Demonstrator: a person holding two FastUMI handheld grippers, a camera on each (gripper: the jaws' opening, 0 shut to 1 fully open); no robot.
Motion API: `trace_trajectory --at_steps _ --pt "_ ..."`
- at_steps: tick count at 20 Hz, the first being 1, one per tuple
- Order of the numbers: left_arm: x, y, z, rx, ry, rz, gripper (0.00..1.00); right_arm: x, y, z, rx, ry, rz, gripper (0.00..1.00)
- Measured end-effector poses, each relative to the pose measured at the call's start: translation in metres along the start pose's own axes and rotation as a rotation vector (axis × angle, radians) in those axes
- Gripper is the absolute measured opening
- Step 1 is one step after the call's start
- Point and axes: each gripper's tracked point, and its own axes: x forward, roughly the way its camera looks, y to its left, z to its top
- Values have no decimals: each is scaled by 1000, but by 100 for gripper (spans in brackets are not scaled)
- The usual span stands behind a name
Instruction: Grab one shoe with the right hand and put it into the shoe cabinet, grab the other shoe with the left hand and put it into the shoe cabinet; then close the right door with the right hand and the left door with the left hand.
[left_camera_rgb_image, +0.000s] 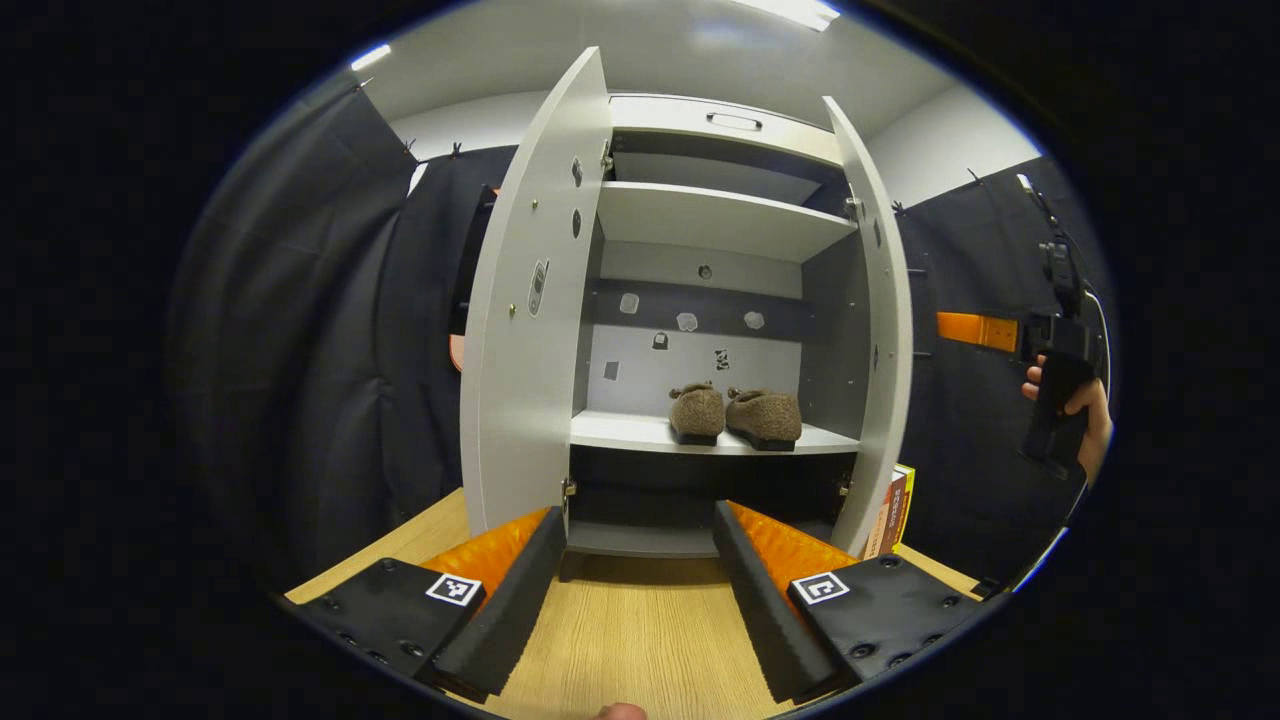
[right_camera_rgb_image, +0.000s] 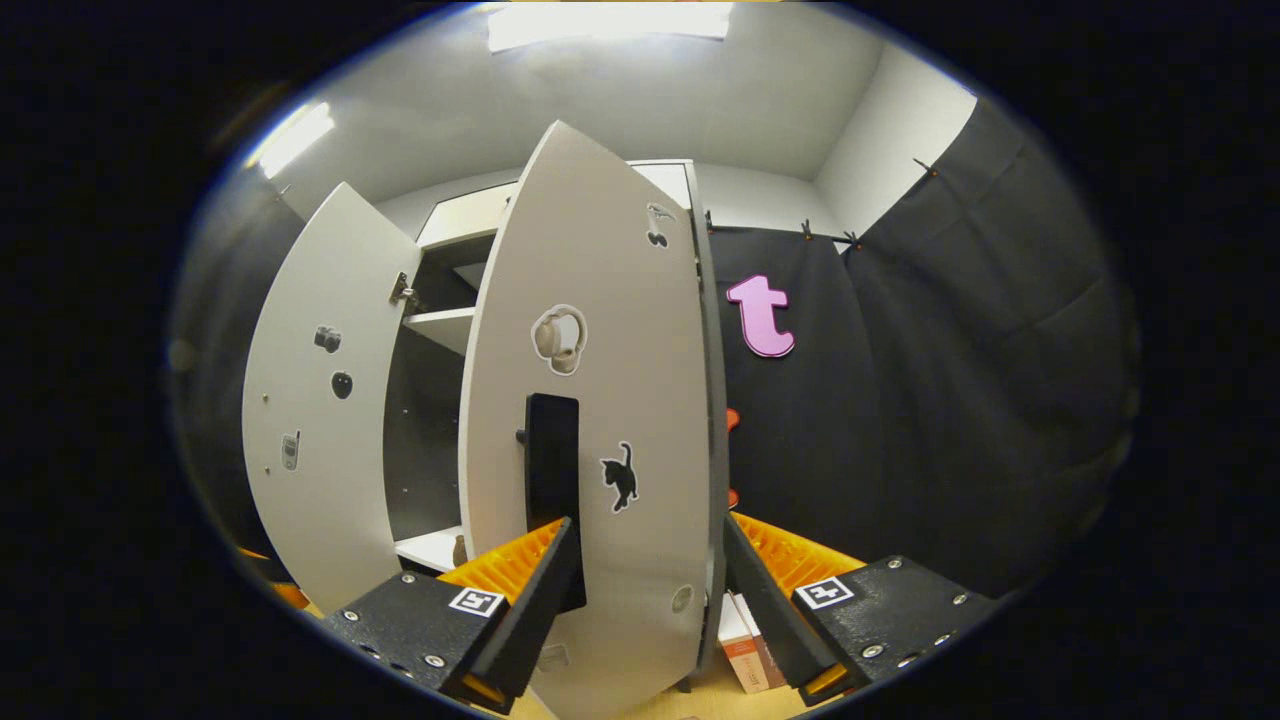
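Two brown fuzzy shoes (left_camera_rgb_image: 697, 412) (left_camera_rgb_image: 766, 416) stand side by side on the middle shelf (left_camera_rgb_image: 620, 432) of the white shoe cabinet. Both doors stand open: the left door (left_camera_rgb_image: 530, 300) and the right door (left_camera_rgb_image: 880, 330). My left gripper (left_camera_rgb_image: 630, 590) is open and holds nothing, well back from the cabinet over the wooden floor. In the right gripper view my right gripper (right_camera_rgb_image: 650, 560) is open close against the outer face of the right door (right_camera_rgb_image: 610, 400), beside its black handle (right_camera_rgb_image: 552, 470). The door's free edge lies between the fingers.
A hand (left_camera_rgb_image: 1088, 412) holding the right gripper's body shows at the far right of the left gripper view. Books (left_camera_rgb_image: 895, 510) lean by the cabinet's right foot, and books (right_camera_rgb_image: 745, 640) show below the door. Black cloth walls flank the cabinet. The left door (right_camera_rgb_image: 320, 420) swings outward.
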Motion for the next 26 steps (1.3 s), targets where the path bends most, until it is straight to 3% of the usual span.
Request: trace_trajectory --at_steps 1,3,9,26 --pt "1 1 0 1 2 1 97 4 10 -4 -2 7 18 97" --pt "0 1 -2 3 3 3 94 14 28 -13 -6 25 53 92" --pt "-1 3 -2 20 -8 22 97 43 57 -29 33 48 103 92" --pt "-2 15 2 16 -29 56 94 122 83 -40 18 84 58 91"
